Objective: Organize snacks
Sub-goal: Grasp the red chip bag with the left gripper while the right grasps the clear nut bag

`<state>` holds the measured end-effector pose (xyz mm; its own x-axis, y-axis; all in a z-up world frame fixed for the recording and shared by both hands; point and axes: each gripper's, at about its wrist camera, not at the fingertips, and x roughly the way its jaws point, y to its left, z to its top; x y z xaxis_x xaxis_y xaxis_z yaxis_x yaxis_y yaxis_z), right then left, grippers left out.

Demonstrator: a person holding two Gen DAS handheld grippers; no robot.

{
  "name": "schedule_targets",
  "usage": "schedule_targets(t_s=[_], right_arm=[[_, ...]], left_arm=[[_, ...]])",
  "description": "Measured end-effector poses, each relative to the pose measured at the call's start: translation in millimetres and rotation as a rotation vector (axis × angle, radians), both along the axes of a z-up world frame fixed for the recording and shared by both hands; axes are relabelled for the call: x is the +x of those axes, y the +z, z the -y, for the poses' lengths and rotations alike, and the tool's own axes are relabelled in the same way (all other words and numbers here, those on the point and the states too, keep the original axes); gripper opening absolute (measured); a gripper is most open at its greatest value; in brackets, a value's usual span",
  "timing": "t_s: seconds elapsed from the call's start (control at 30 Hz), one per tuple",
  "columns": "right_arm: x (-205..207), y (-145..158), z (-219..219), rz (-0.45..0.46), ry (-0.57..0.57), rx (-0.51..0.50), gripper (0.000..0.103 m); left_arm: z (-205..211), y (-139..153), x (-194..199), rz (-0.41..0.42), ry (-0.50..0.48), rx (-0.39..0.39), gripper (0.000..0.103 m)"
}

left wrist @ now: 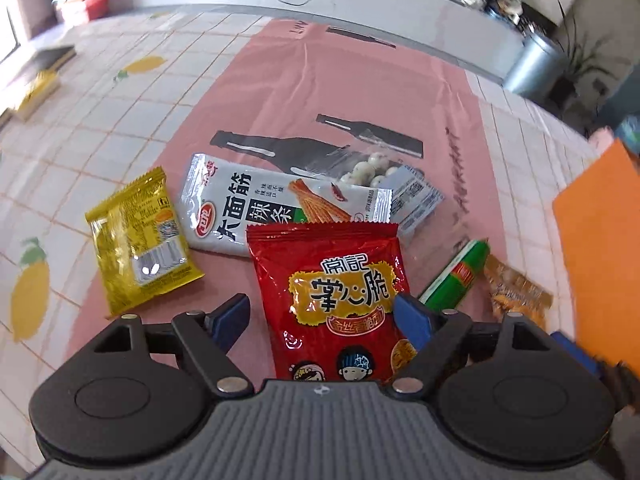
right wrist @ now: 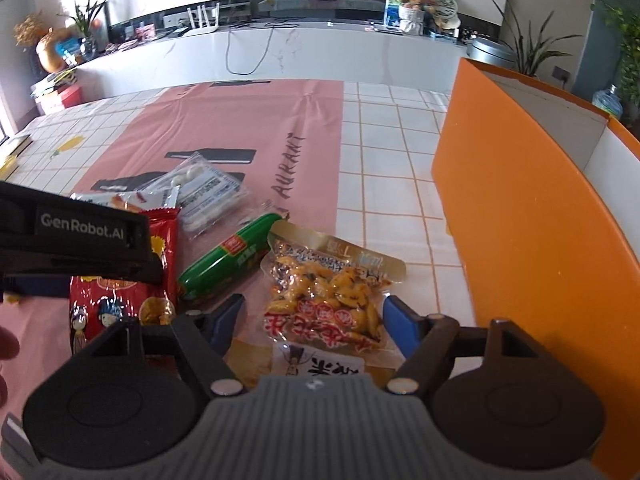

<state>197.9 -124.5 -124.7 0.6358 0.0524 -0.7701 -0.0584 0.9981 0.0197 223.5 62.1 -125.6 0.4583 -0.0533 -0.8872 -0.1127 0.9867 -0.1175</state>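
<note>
Left wrist view: rides on the left gripper [left wrist: 320,316], tilted steeply down, close over the red snack bag [left wrist: 332,300] on the pink cloth [left wrist: 320,92], facing the far white counter [left wrist: 360,4].
Right wrist view: rides on the right gripper [right wrist: 314,320], angled down less steeply, close over the clear packet of orange snacks [right wrist: 332,296], orange box [right wrist: 520,220] at its right edge.
Shared: red snack bag [right wrist: 116,300], green sausage [left wrist: 456,276] [right wrist: 228,256], pink cloth [right wrist: 248,120], white counter [right wrist: 320,52], orange box [left wrist: 600,240].
</note>
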Motion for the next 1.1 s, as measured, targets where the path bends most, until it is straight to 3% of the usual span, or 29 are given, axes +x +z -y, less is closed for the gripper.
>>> schedule_targets(t_s=[0.17, 0.33, 0.53, 0.8, 0.97, 1.1], right_arm=[[-11.0, 8.5, 4.8, 0.027, 0.016, 0.016, 0.076], [-7.6, 13.6, 14.3, 0.023, -0.031, 0.079, 0.079], [-1.1, 6.7, 21.5, -0.007, -0.066, 0.11, 0.08], [2.1, -9.0, 22.9, -0.056, -0.071, 0.163, 0.08], [0.5, -10.7, 17.6, -0.049, -0.052, 0.129, 0.08], [-0.8, -10.2, 9.8, -0.044, -0.03, 0.081, 0.07]], left_arm=[[-9.9, 7.1, -10.3, -0.004, -0.054, 0.094, 0.096], [-13.0, 9.7, -18.3, 0.032, -0.054, -0.005, 0.097], [-0.9, -4.0, -21.4, 0.04, -0.078, 0.046, 0.098], [-9.8, -12.5, -21.6, 0.066, -0.023, 0.031, 0.098], [-13.9, -12.2, -23.2, 0.082, -0.016, 0.013, 0.098], [-9.0, -12.5, -25.5, 0.088, -0.047, 0.045, 0.091]])
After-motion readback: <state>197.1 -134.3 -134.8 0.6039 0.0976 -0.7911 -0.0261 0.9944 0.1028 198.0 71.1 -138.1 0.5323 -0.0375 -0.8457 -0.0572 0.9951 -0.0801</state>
